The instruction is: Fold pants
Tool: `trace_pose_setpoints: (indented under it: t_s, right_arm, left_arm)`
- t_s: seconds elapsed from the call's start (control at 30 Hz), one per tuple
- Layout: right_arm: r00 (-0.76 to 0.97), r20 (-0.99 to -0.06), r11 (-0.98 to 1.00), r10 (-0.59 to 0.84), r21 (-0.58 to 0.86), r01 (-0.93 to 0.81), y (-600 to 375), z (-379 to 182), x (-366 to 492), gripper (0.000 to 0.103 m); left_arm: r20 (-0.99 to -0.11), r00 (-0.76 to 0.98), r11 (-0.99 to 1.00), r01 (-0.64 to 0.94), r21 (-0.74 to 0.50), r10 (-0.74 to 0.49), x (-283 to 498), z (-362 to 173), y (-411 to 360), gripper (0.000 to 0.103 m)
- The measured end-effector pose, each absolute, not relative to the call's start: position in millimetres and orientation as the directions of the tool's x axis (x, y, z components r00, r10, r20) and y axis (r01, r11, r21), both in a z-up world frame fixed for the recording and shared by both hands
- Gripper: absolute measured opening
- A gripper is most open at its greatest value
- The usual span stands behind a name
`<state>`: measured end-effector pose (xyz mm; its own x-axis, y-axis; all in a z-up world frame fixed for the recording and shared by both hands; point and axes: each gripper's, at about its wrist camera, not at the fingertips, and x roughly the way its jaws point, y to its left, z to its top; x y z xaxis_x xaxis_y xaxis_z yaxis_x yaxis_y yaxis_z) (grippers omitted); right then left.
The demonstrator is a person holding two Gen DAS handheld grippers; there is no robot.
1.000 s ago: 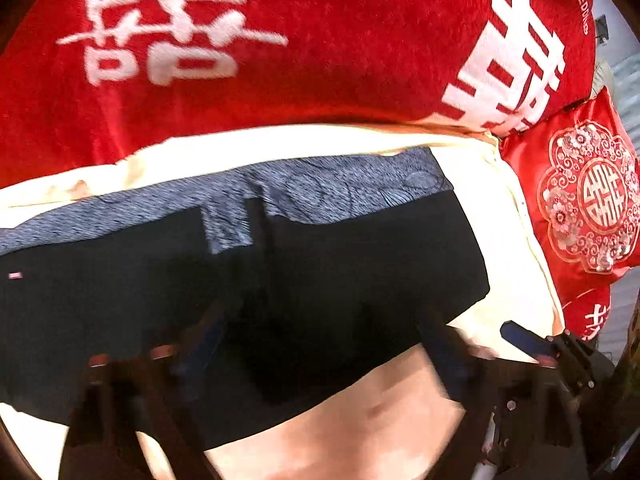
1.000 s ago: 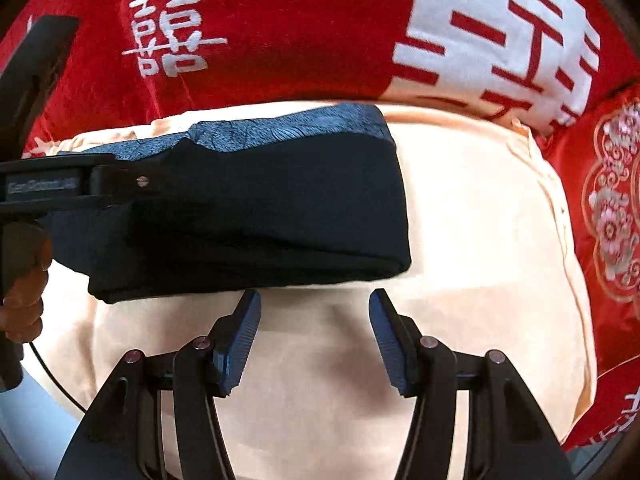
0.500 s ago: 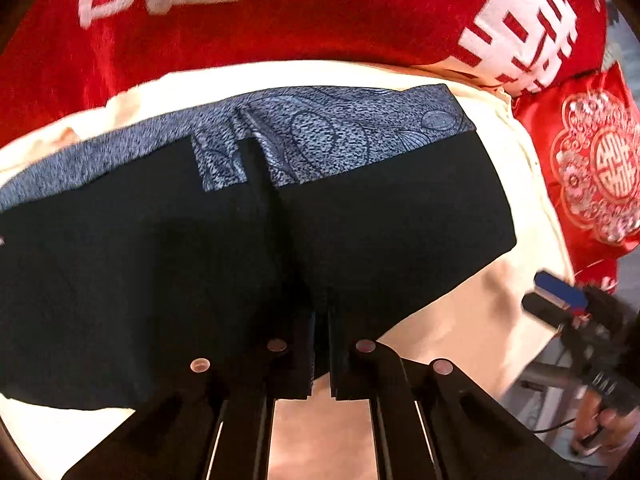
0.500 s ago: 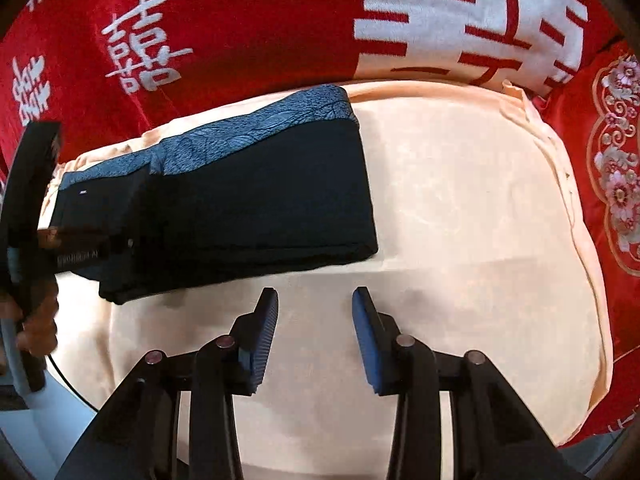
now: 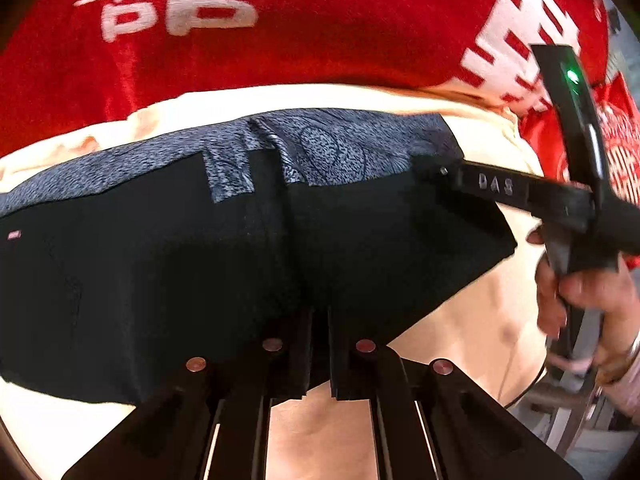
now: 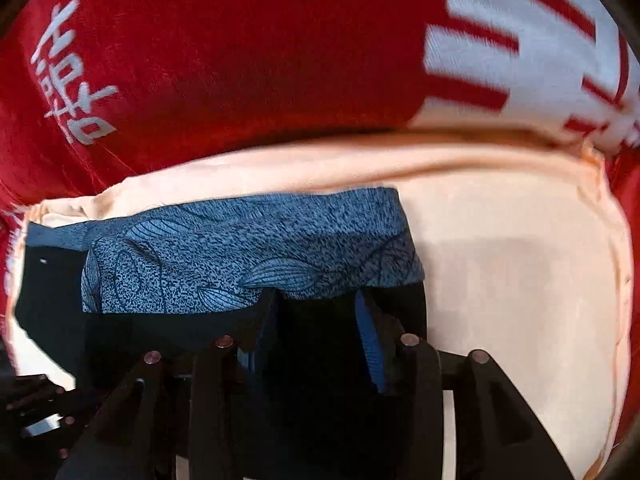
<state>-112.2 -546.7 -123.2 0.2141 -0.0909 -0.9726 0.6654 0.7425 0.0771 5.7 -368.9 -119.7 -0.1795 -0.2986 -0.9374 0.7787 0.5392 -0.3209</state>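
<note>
Pants [image 5: 240, 272] lie folded on the cream sheet [image 6: 520, 300], patterned band at 12 o'clock. The left gripper [image 5: 318, 344] is clamped on their near hem at 6 o'clock; the right gripper [image 6: 316, 332] is spread over the 3 o'clock end, cloth between its fingers [image 6: 370, 344] – not yet pinched. Judging by this, another fold is starting: the right should close, then both lift together

black pants [image 5: 168, 280] folded into a wide flat rectangle, blue-grey patterned band [image 6: 256, 264] with leaf and speckle print along the far edge, small pale tag near the left end, lying flat on a peach sheet [image 6: 520, 280], near a red cloth
</note>
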Motion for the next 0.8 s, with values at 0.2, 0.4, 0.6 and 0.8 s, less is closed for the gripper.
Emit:
trace_pose_setpoints:
  t_s: [0.2,0.4,0.6,0.8]
  right_arm:
    - [0.263,-0.964,0.795,-0.047,0.123,0.594,-517,-96,-119,0.048]
    - [0.318,-0.947,0.82,0.046,0.217,0.529,-489,-77,-112,0.047]
    - [0.314,-0.942,0.846,0.116,0.26,0.466,-453,-89,-91,0.048]
    - [0.216,-0.973,0.884,0.078,0.168,0.437,-417,-118,-82,0.048]
  left_arm:
    - [-0.949,-0.059,0.629,0.736,-0.251,-0.31,17,-101,-350,0.081]
    - [-0.976,0.016,0.707,0.692,-0.145,-0.216,26,-95,-321,0.081]
    - [-0.992,0.086,0.803,0.596,-0.023,-0.093,32,-99,-281,0.081]
    - [-0.994,0.103,0.857,0.51,0.072,0.022,41,-111,-246,0.081]
